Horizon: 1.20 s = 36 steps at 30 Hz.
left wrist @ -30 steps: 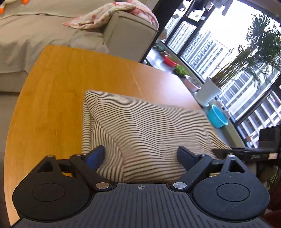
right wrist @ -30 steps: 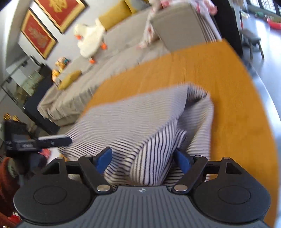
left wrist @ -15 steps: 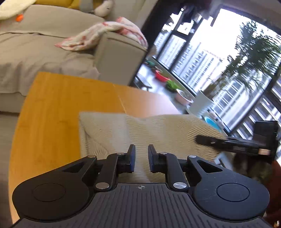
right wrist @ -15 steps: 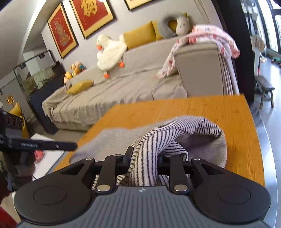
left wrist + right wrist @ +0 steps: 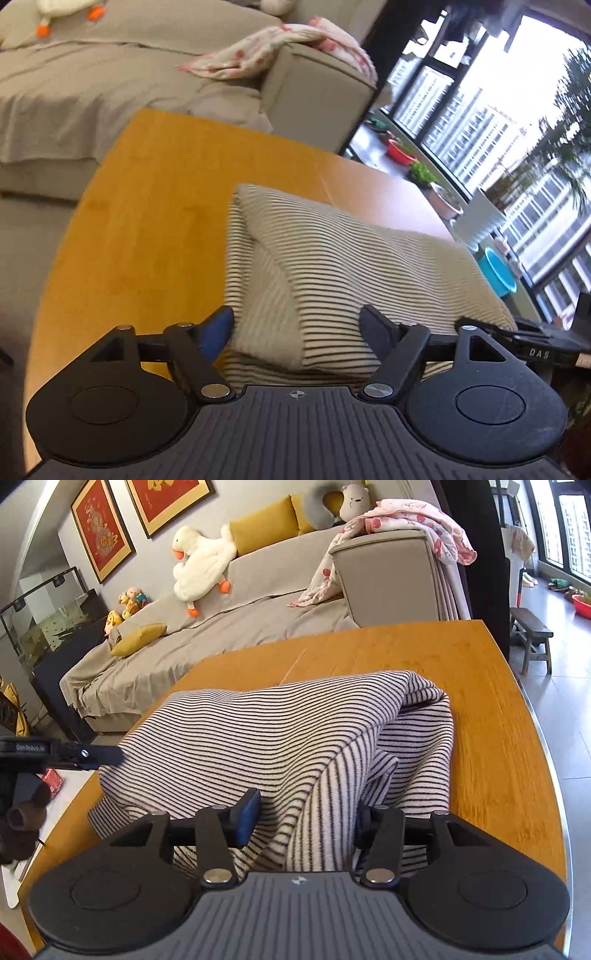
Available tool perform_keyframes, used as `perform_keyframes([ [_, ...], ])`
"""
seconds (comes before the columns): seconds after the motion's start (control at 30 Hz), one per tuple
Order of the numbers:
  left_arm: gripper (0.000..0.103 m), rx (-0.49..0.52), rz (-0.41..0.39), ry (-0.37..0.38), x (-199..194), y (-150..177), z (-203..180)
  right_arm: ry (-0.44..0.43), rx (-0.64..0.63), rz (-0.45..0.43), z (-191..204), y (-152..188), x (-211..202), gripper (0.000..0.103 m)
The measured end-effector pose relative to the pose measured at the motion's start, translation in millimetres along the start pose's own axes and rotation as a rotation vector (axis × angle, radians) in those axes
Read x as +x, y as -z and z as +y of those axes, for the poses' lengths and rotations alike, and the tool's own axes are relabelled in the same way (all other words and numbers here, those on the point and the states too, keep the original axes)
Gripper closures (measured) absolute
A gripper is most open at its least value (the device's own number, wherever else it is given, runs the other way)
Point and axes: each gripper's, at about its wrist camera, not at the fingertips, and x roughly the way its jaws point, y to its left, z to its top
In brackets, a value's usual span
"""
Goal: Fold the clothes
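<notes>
Striped garment (image 5: 332,266) is lying part-folded on the wooden table (image 5: 147,221), bunched along the near edge. Left gripper (image 5: 297,328) has just been opening; jaws are apart, with the folded corner between them but not pinched. Right gripper (image 5: 306,819) has likewise been opening; a raised ridge of cloth (image 5: 314,794) sits between the pads, and no clamping is seen. Fabric is judged soft, light and limp, a knit that will sag and drag rather than hold a crease. Hold is best taken at both near corners through all layers, not mid-panel.
</notes>
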Motion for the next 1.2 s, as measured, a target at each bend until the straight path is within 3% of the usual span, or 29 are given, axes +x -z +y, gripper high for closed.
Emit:
perform_keyframes([
  [0.13,0.036,0.077,-0.011,-0.043,4,0,-19,0.0,-0.003,-0.009,1,2,0,0.054],
  [0.27,0.039,0.091,-0.018,-0.062,8,2,-25,-0.001,-0.003,-0.022,0,3,1,0.054],
  [0.37,0.057,0.108,-0.036,-0.062,8,3,-28,0.006,-0.016,-0.028,3,2,3,0.055],
  [0.43,0.067,0.138,-0.054,-0.045,0,-2,-34,0.018,-0.06,-0.033,9,-2,3,0.071],
  [0.47,0.068,0.147,-0.067,-0.034,-7,-5,-38,0.023,-0.086,-0.044,13,-8,1,0.08],
  [0.67,0.07,0.203,-0.147,0.021,-51,-9,-52,-0.037,-0.196,-0.16,37,-35,-44,0.082],
  [0.73,0.068,0.203,-0.119,0.016,-47,1,-47,-0.027,-0.19,-0.148,32,-31,-47,0.082],
  [0.83,0.067,0.175,-0.021,-0.007,-21,21,-35,0.02,-0.156,-0.063,18,-14,-26,0.081],
  [0.87,0.065,0.178,-0.003,-0.019,-15,27,-33,0.046,-0.153,-0.033,15,-6,-18,0.079],
  [0.93,0.053,0.222,-0.017,-0.049,-12,34,-33,0.097,-0.179,-0.028,12,7,-8,0.062],
  [1.07,0.043,0.248,-0.04,-0.053,-25,27,-37,0.138,-0.157,-0.053,8,2,-17,0.031],
  [1.13,0.023,0.255,-0.071,-0.047,-37,22,-41,0.146,-0.158,-0.077,8,-4,-25,0.018],
  [1.2,0.014,0.256,-0.104,-0.027,-49,19,-47,0.135,-0.141,-0.119,8,-12,-35,0.0],
])
